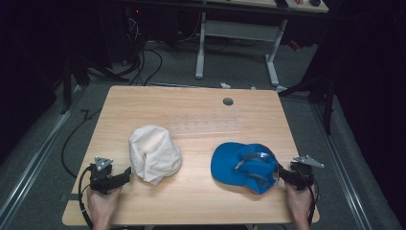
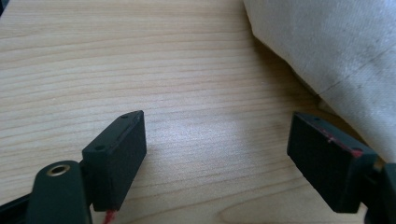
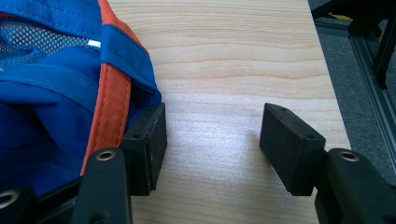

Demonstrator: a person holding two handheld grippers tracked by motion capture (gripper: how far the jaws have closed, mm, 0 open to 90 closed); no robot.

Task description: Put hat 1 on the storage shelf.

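Dark floor and desk legs frame a pale wooden table [image 1: 191,115], where two pieces of headwear lie well apart: a cream cloth hat [image 1: 154,153] left of centre and a blue cap [image 1: 245,166] on the right, turned inside up so its mesh lining and orange-edged band show. The left gripper [image 1: 125,173] sits low at the near-left edge with its jaws spread over bare wood — in the left gripper view the cream cloth lies just beside one jaw, not between the two. The right gripper [image 3: 212,140] is likewise spread, one jaw touching or nearly touching the cap's orange band [image 3: 112,105], the other out over bare table. To pick each piece up cleanly, each gripper probably needs to slide inward so an edge of fabric sits between its jaws before they close — ideally the cap's stitched band and a fold of the hat's rim, not loose cloth that could slip.
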